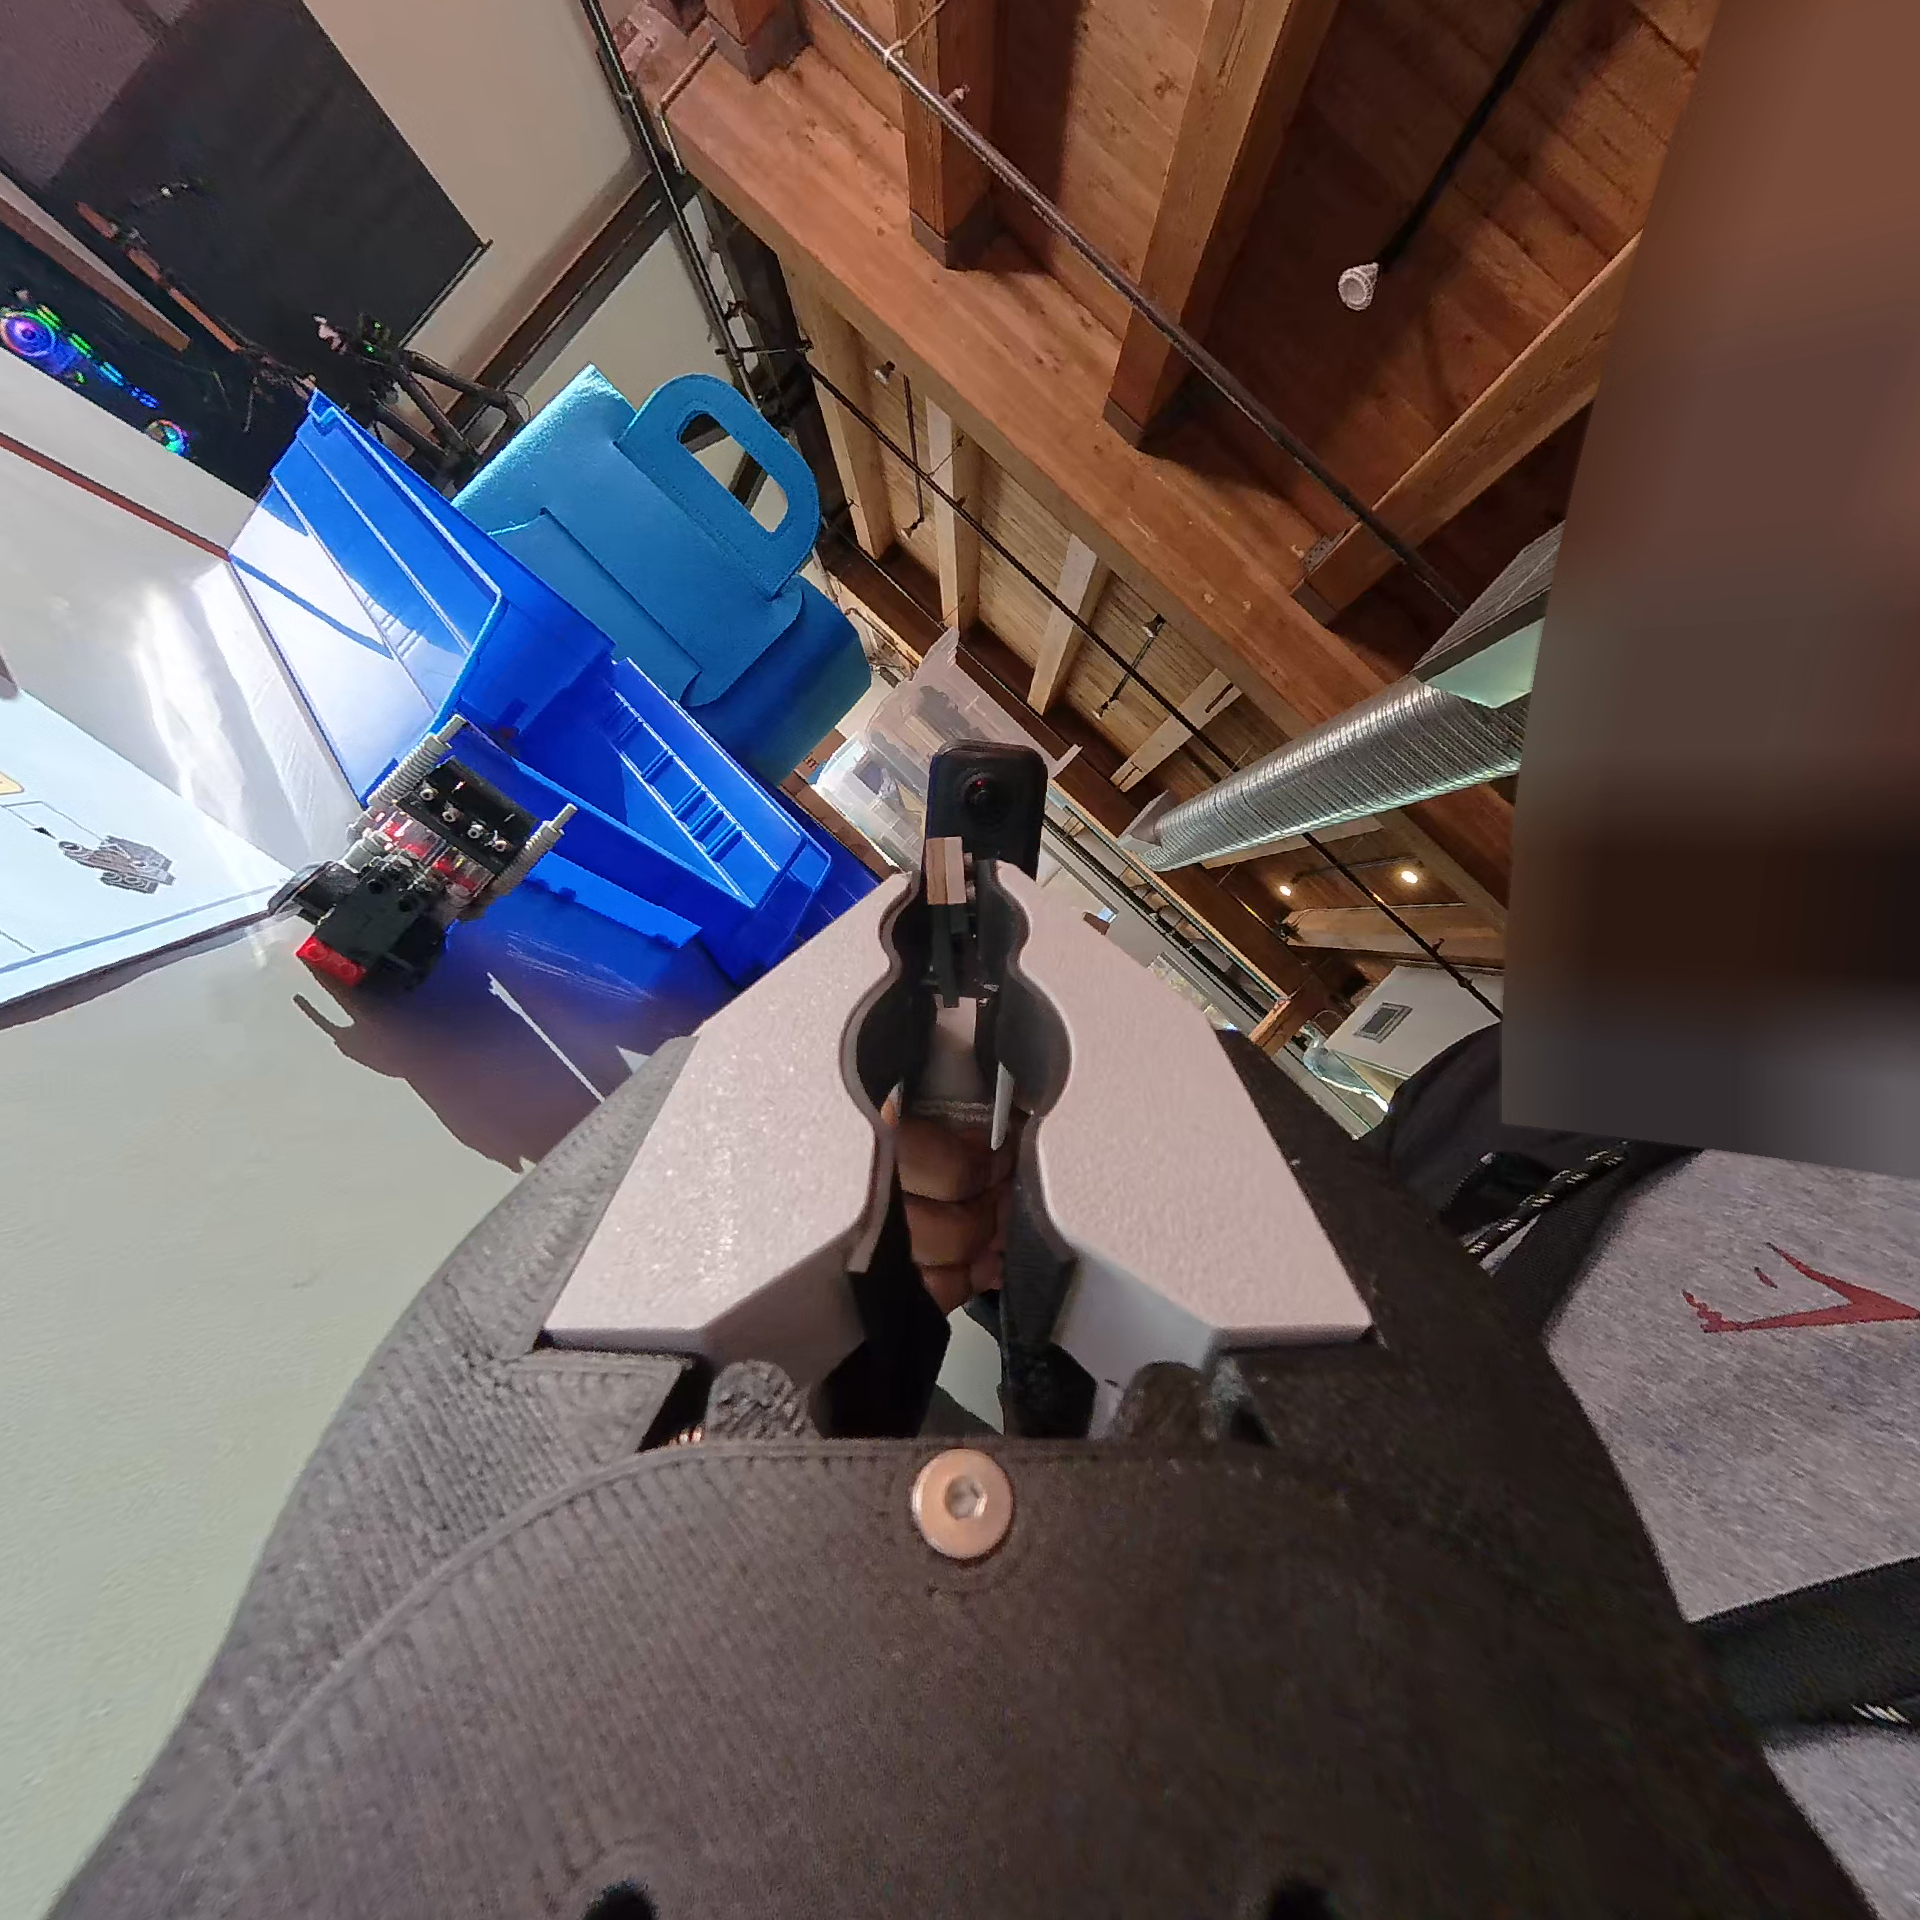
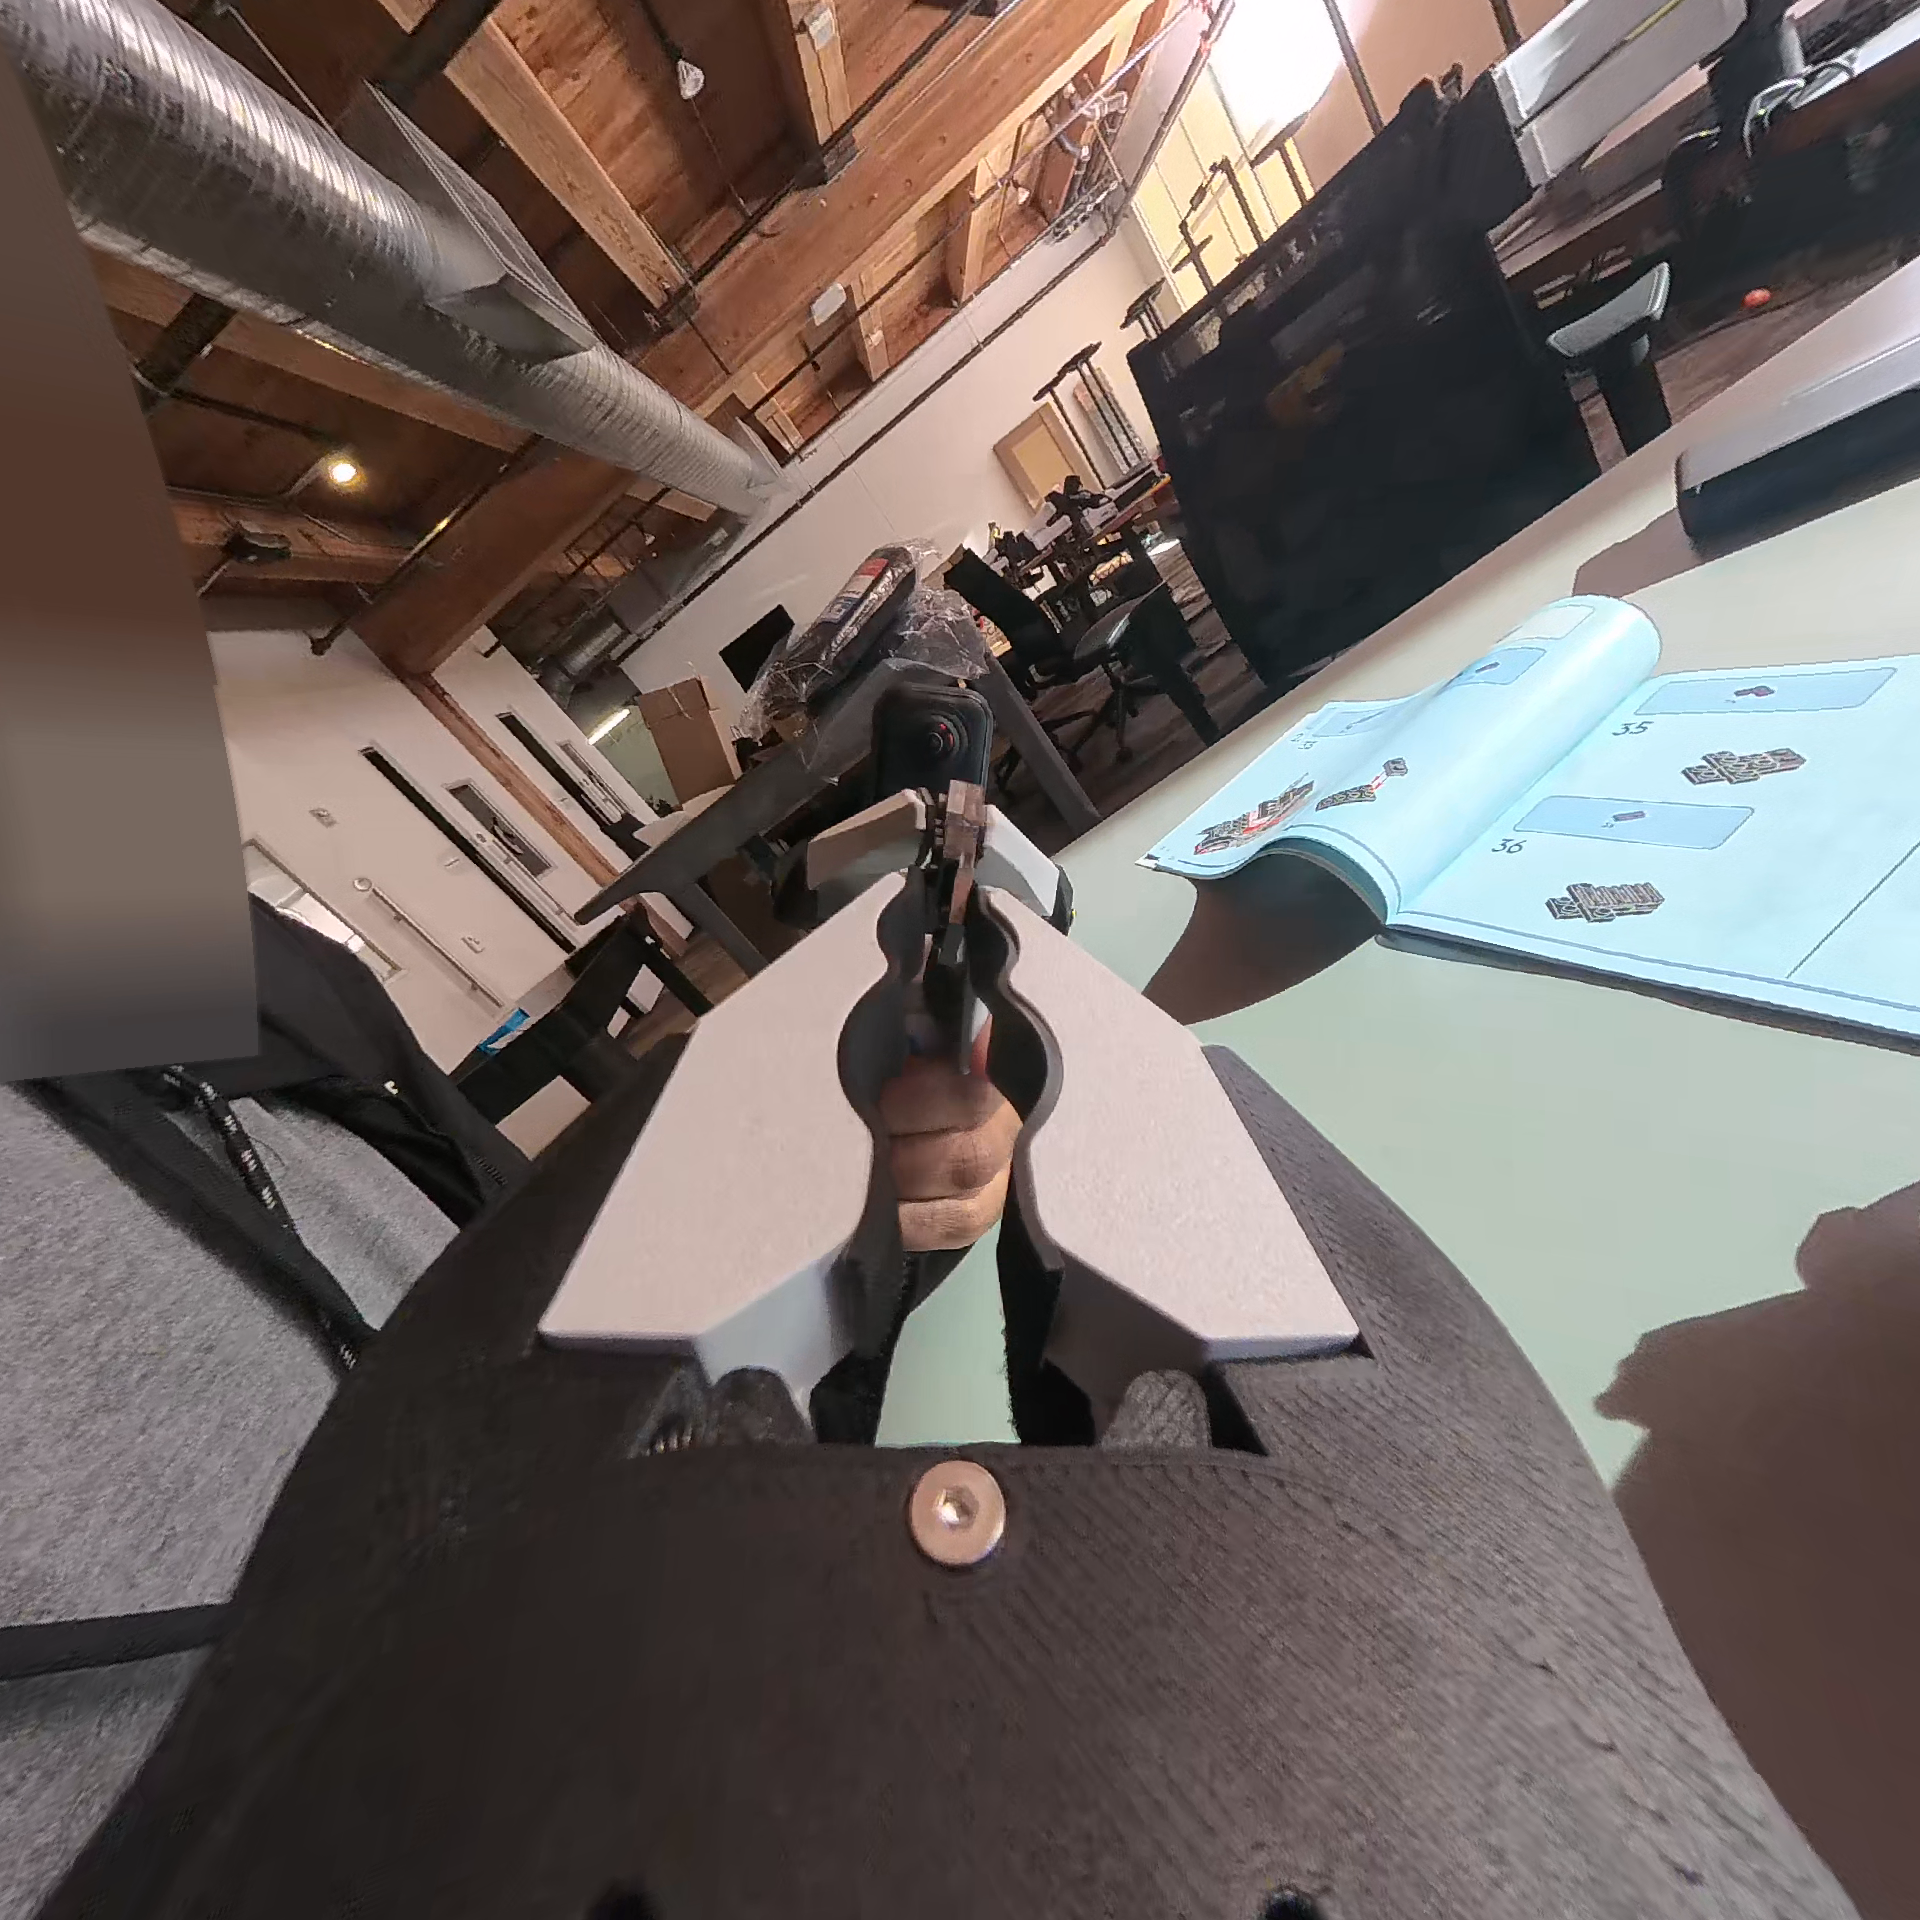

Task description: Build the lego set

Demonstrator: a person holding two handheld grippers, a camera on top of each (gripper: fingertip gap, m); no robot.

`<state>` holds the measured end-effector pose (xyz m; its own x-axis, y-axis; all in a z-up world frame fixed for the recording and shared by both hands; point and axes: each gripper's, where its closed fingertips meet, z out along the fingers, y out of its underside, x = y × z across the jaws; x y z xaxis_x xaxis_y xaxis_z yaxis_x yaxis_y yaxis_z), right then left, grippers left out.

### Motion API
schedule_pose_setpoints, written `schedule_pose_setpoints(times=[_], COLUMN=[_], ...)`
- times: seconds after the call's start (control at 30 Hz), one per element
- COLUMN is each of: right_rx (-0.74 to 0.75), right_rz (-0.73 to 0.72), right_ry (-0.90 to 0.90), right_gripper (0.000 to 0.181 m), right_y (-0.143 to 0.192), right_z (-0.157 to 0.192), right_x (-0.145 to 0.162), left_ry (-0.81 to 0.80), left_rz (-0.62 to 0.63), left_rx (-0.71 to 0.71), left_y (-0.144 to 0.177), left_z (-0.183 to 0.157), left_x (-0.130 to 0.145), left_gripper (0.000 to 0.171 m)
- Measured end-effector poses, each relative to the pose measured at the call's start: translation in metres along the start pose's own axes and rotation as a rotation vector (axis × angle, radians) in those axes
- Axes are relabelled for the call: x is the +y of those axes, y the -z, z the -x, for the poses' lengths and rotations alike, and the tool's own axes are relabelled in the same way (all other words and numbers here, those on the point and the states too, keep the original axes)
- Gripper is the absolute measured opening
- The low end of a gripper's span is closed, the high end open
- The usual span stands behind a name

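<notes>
Left wrist view has us aimed up and sideways, with our left gripper (image 1: 951, 935) meeting our right gripper (image 2: 951, 862) tip to tip in the air above the table (image 1: 156, 1195). Each pair of jaws is drawn nearly together on a small dark and tan lego piece (image 1: 951, 883); both seem clamped on it, though exactly how the parts join is too small to tell.

The part-built model (image 1: 416, 873), black with red bricks and grey ribbed posts, stands on the table at far left, touching the blue bin (image 1: 623, 748) and well apart from our grippers. The open manual (image 2: 1558, 831) lies on the table to the right in the right wrist view.

We judge the main risk is a slip: the piece is small, hard, glossy plastic, and our jaws are smooth grey printed plates, so an off-axis push could pop it out, letting it fall and bounce off the slick pale table. Squeezing skew could also jam the studs without seating them.

The gripper bodies are ridged black print; the bin is shiny ribbed plastic, with a matte blue foam case (image 1: 707, 540) on top.
</notes>
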<state>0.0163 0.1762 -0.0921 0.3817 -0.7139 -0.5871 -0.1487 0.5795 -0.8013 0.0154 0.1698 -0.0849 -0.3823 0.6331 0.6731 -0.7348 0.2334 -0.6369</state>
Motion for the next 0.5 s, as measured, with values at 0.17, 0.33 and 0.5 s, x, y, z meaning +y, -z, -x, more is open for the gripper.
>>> schedule_pose_setpoints(times=[0.17, 0.33, 0.5], right_rx=[-0.009, -0.004, 0.078], right_rz=[0.006, -0.004, 0.041], right_ry=[0.000, 0.009, 0.112], right_gripper=[0.008, 0.009, 0.024], right_y=[0.001, 0.002, 0.011], right_z=[0.000, 0.000, -0.009], right_x=[0.001, 0.001, 0.007], left_ry=[0.001, -0.004, 0.001], left_rz=[0.010, 0.011, 0.017], left_rx=[0.002, -0.007, -0.046], left_y=[-0.001, -0.002, 0.001], left_z=[0.000, 0.001, 0.006], left_x=[0.002, 0.002, 0.001], left_gripper=[0.009, 0.009, 0.008])
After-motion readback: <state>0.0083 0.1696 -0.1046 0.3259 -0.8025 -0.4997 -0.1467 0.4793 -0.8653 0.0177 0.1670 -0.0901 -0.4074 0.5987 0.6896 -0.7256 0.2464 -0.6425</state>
